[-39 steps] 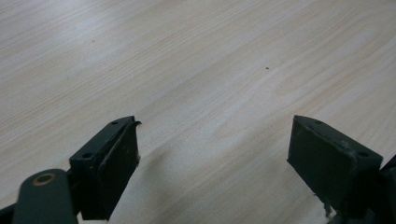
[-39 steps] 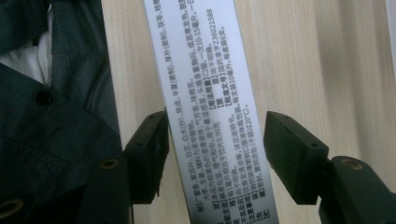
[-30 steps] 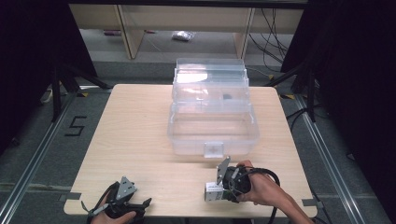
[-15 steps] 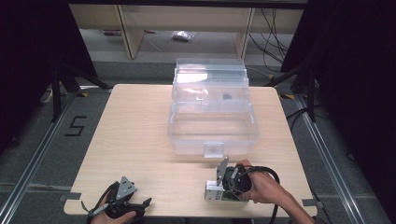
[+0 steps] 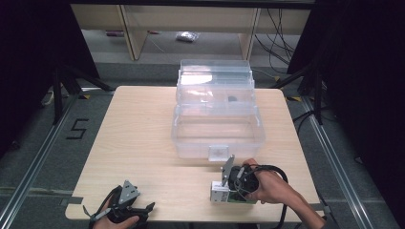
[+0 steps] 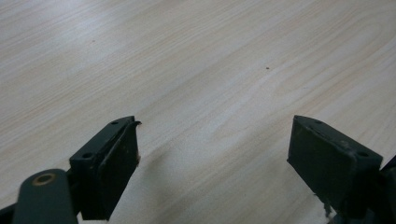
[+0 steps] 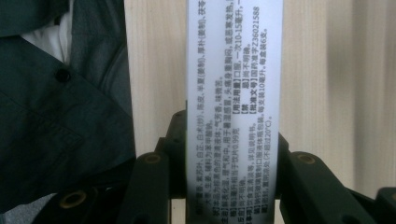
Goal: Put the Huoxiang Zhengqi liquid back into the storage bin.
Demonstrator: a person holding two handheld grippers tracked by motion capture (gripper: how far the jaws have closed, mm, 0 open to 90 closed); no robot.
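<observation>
Medicine carton [image 7: 232, 107], a white box printed with columns of small text, sits clamped between the jaws of the right gripper [image 5: 229, 188] at the near edge of the table, just in front of the clear plastic storage box [image 5: 217, 125]; compared with the frames half a second and one second earlier, its position is essentially unchanged, which suggests the grasp is settled and the lift toward the open box has not begun. Reading left to right: the left gripper [image 6: 212, 161] rests at the near left corner of the table, jaws spread wide over bare wood and pinching nothing; the pale wood-grain table [image 5: 138, 133] lies open between the two hands; the person's right hand [image 5: 270, 187] wraps the right gripper, with the box's front latch [image 5: 218, 152] just beyond it. Surroundings: dark grey floor marked with a numeral "5" [image 5: 77, 129] at left, shelving [image 5: 191, 19] behind, cables [image 5: 282, 28] at right.
</observation>
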